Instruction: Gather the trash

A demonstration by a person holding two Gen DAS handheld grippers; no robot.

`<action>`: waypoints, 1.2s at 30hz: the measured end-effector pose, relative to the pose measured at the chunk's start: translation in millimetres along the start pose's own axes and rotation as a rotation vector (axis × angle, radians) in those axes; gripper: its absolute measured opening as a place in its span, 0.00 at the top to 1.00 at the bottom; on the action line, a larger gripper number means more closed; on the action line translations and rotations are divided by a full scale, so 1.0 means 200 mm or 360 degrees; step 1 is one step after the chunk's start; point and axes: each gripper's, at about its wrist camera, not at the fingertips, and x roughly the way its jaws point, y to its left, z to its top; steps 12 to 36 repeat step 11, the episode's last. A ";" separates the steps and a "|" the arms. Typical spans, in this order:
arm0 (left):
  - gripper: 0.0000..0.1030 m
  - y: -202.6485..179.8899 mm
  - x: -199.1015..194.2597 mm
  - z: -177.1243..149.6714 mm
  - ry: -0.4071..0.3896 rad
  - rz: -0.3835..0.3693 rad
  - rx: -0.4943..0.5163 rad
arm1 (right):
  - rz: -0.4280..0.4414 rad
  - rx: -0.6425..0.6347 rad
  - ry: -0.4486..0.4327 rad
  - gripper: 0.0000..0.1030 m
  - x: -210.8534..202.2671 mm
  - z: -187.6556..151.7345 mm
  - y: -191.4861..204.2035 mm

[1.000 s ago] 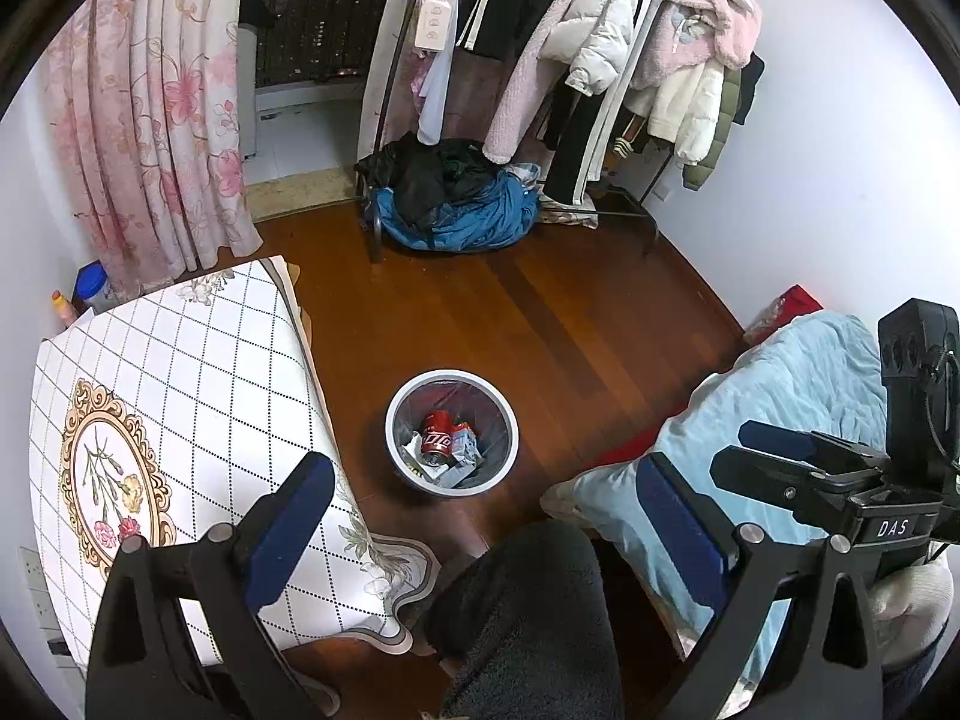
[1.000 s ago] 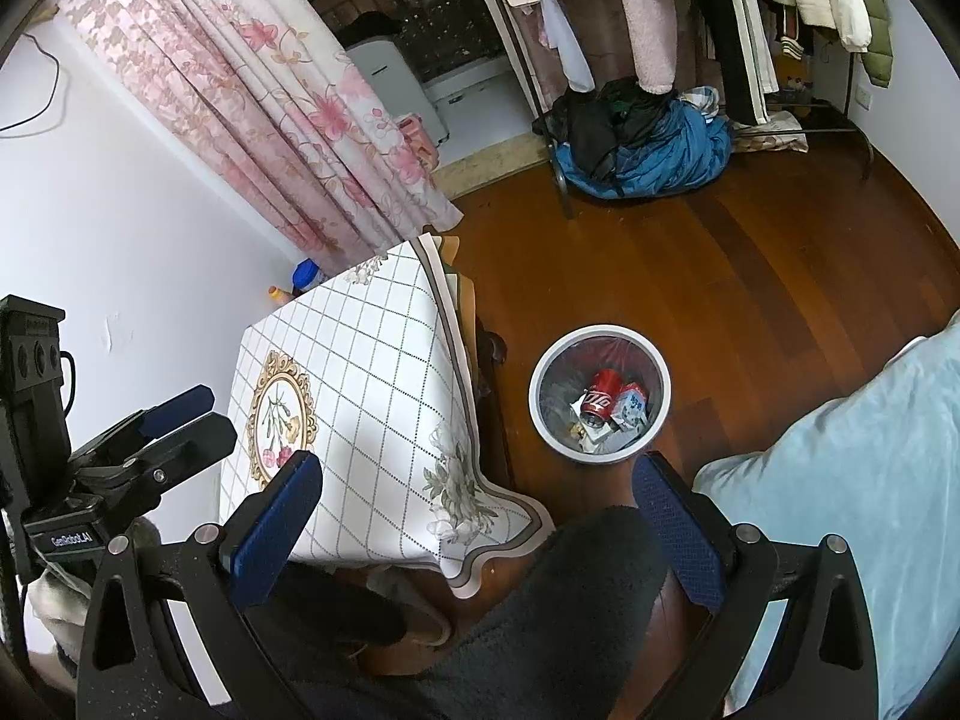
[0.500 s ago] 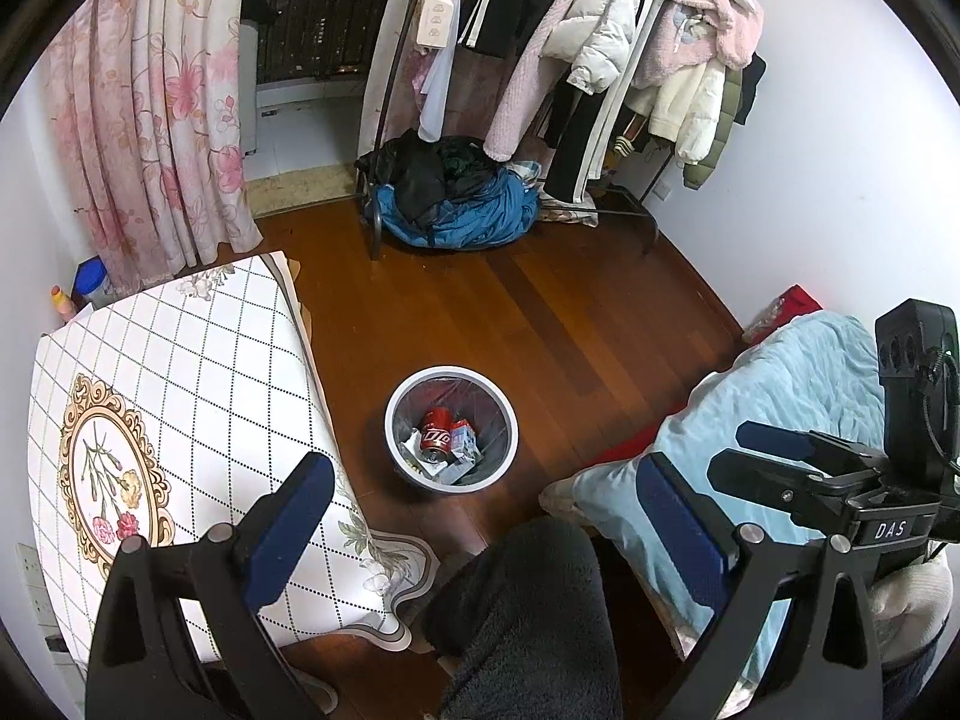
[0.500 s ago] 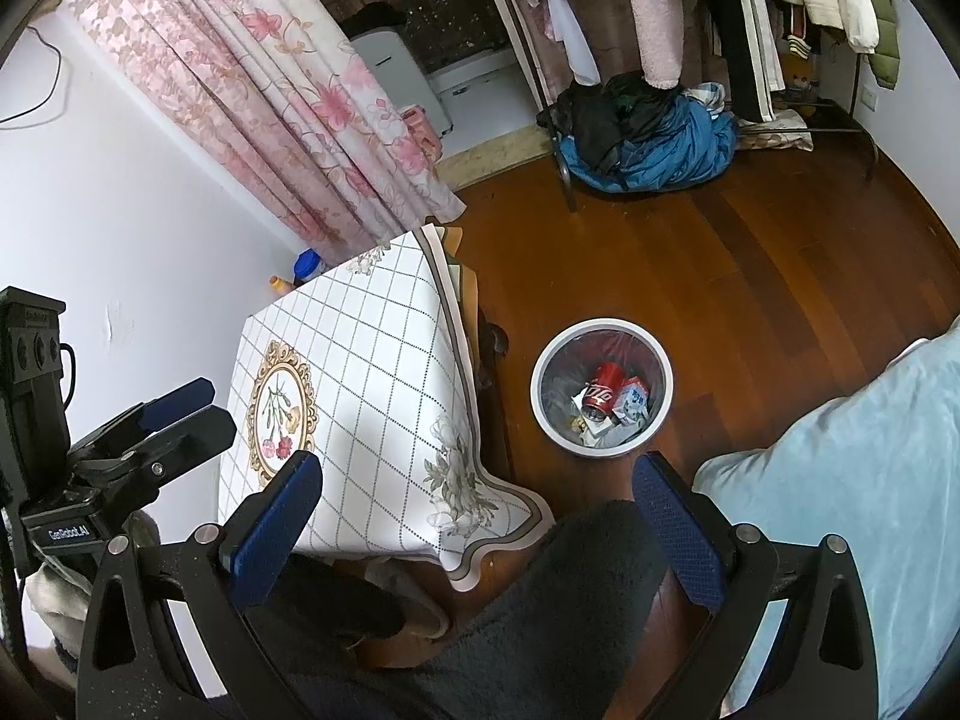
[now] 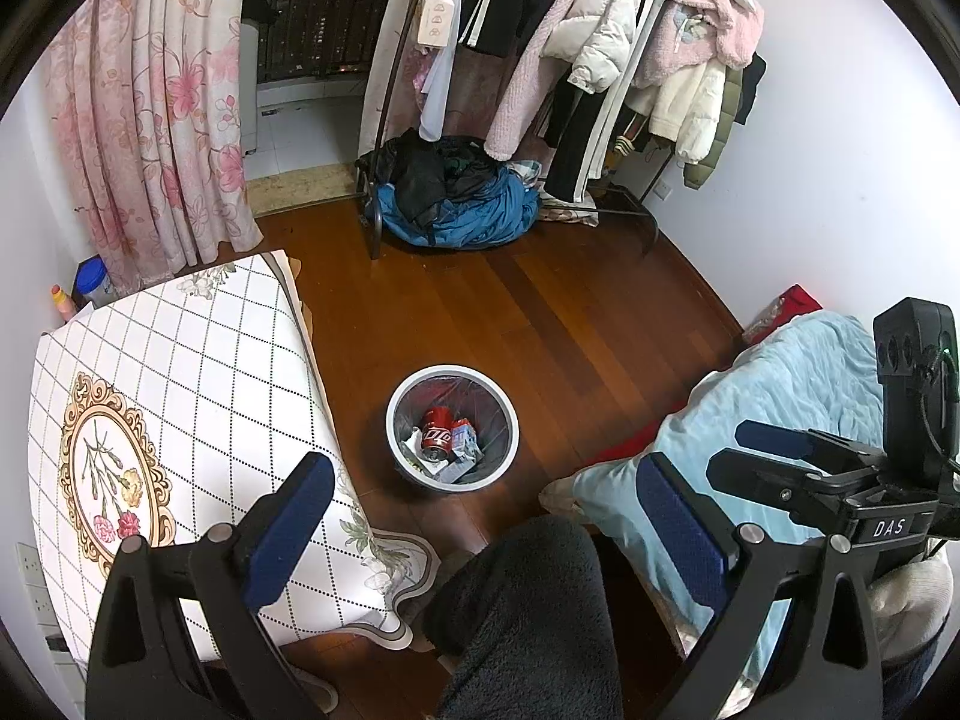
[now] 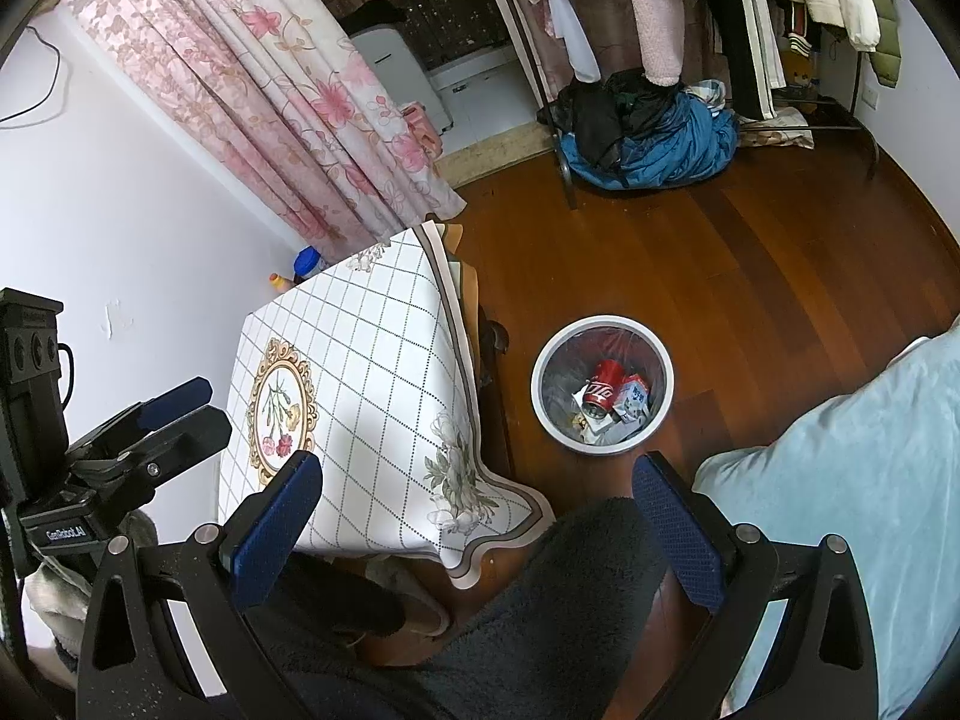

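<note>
A white waste bin (image 5: pixel 509 450) stands on the wooden floor, also in the right wrist view (image 6: pixel 600 325). It holds a red soda can (image 5: pixel 437 426) (image 6: pixel 603 386), a small carton and crumpled paper. My left gripper (image 5: pixel 483 510) is open and empty, held high above the floor. My right gripper (image 6: pixel 477 507) is open and empty too. Each gripper shows in the other's view: the right one (image 5: pixel 780 456) at right, the left one (image 6: pixel 174 408) at left.
A table with a white grid-pattern cloth (image 5: pixel 180 396) (image 6: pixel 360 372) stands left of the bin. A bed with a light blue cover (image 5: pixel 780 384) (image 6: pixel 852 468) is at right. My dark-trousered knee (image 5: pixel 528 612) is below. A clothes rack (image 5: pixel 540 60) and floral curtain (image 5: pixel 150 108) stand behind.
Both views have shifted very slightly; the bin sits a touch higher in the frames. Both grippers stay open and empty.
</note>
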 end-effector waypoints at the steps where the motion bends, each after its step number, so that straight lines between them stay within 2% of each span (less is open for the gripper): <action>1: 0.00 0.00 0.00 0.00 0.0001 0.0000 -0.0002 | 0.0002 0.0003 0.0000 0.00 0.00 0.00 0.00; 11: 0.00 -0.01 0.00 -0.06 0.0002 -0.0020 -0.0006 | 0.0008 -0.0007 0.0021 0.00 0.02 -0.03 -0.01; 36: 0.00 -0.01 0.00 -0.06 0.0002 -0.0020 -0.0006 | 0.0008 -0.0007 0.0021 0.00 0.02 -0.03 -0.01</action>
